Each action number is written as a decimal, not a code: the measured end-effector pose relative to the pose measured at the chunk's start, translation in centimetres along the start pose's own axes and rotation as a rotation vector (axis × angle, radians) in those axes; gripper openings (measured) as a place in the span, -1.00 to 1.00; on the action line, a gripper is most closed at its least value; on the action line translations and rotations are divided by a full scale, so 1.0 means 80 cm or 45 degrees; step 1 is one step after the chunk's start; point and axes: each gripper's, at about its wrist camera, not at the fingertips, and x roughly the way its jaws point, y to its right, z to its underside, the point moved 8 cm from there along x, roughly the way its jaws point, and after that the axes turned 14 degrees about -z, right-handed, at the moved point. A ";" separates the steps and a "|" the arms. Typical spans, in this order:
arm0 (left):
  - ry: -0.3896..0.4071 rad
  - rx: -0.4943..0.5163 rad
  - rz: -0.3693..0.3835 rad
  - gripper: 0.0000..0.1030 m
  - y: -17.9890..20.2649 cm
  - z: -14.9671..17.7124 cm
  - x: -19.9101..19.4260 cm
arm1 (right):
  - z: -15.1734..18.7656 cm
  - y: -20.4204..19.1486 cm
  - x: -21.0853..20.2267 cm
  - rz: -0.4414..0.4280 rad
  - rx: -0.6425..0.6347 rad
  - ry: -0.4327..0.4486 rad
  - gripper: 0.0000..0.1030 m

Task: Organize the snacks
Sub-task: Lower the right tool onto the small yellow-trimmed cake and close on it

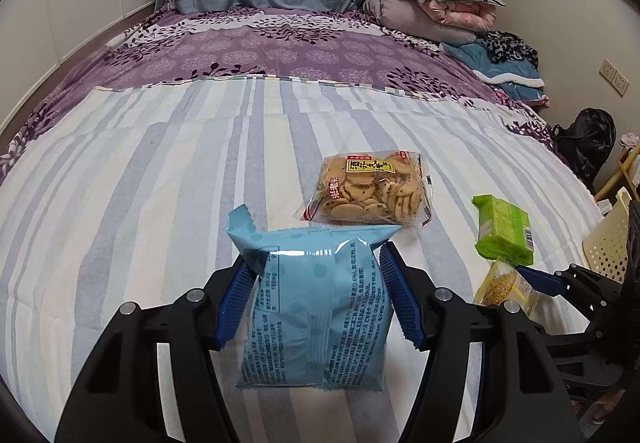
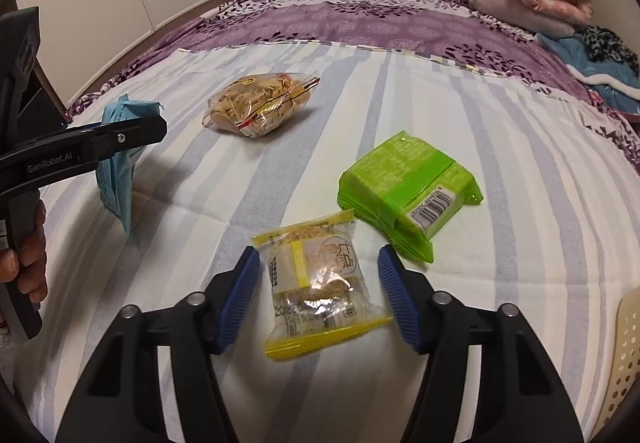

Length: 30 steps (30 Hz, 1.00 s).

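Observation:
A light blue snack packet (image 1: 316, 315) hangs upright above the striped bed sheet (image 1: 140, 183), and my left gripper (image 1: 316, 263) is shut on its sides. The right wrist view shows that packet (image 2: 116, 179) at the left, held off the bed. A small yellow-edged clear packet (image 2: 316, 283) lies flat on the sheet between the blue pads of my right gripper (image 2: 319, 263), which stands open with a narrow gap on each side. A green packet (image 2: 404, 195) lies just beyond it to the right. A clear bag of round biscuits (image 2: 260, 107) lies farther back.
A cream perforated basket (image 2: 628, 355) sits at the bed's right edge. Folded blankets (image 1: 436, 3) and clothes are stacked at the far right on the purple quilt (image 1: 240, 47). A black bag (image 1: 588, 143) stands beside the bed. A person's hand (image 2: 24, 255) grips the left tool.

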 end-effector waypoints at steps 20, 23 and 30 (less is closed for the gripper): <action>-0.066 0.013 -0.023 0.30 0.008 0.015 0.022 | 0.017 0.006 -0.040 -0.006 0.078 0.057 -0.23; -0.078 0.036 -0.048 0.40 0.009 0.021 0.029 | 0.016 0.006 -0.042 -0.011 0.086 0.066 -0.23; -0.076 0.027 -0.048 0.20 0.007 0.024 0.035 | 0.011 0.001 -0.056 -0.023 0.078 0.106 -0.23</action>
